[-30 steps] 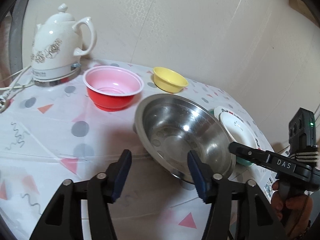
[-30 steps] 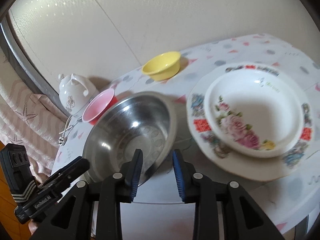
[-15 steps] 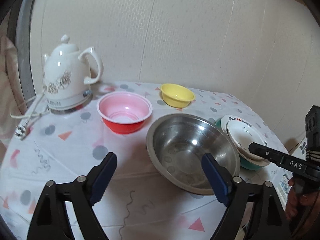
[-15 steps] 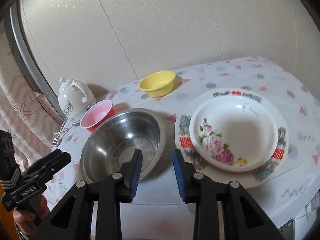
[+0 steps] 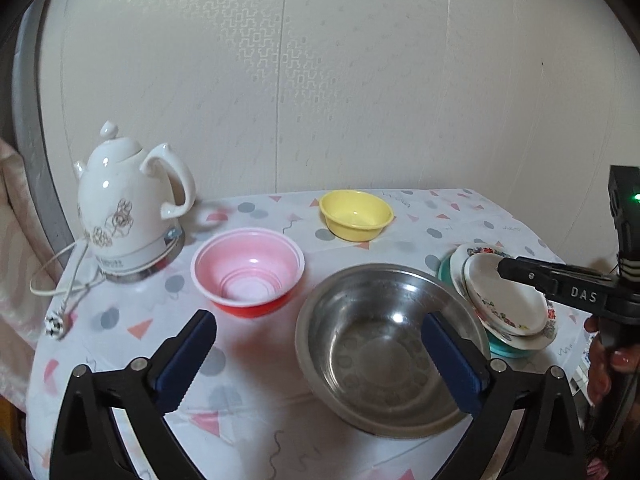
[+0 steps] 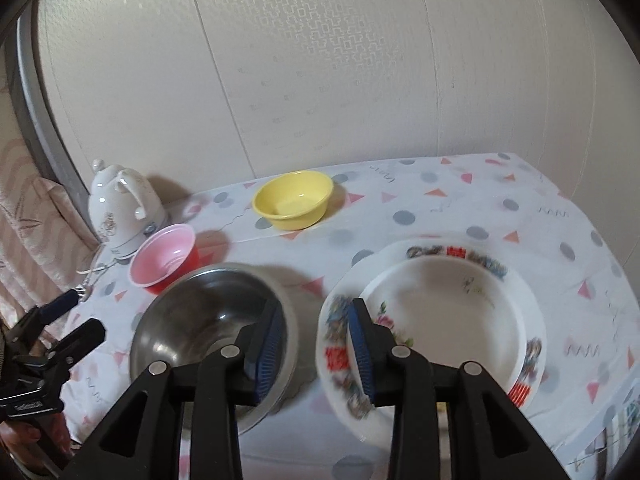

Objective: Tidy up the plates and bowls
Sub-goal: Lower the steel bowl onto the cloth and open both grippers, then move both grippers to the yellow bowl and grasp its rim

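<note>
A steel bowl [image 5: 384, 344] [image 6: 208, 328] sits at the table's near middle. A red bowl with a pink inside [image 5: 248, 270] [image 6: 164, 256] stands left of it and a yellow bowl [image 5: 356, 214] [image 6: 294, 198] behind it. A white flowered bowl [image 6: 452, 320] [image 5: 504, 300] rests in a patterned plate [image 6: 340, 344] on a teal dish [image 5: 500, 348] at the right. My left gripper [image 5: 320, 360] is open wide and empty, pulled back above the near table edge. My right gripper [image 6: 316, 344] is open and empty, between the steel bowl and the plate stack.
A white ceramic kettle [image 5: 128, 204] [image 6: 120, 208] with its cord [image 5: 60, 280] stands at the back left. The table has a dotted cloth [image 5: 440, 220]. A wall is close behind, and a curtain [image 6: 28, 216] hangs at the left.
Both grippers have drawn back and up from the table. My left gripper has opened much wider. My right gripper has opened a little.
</note>
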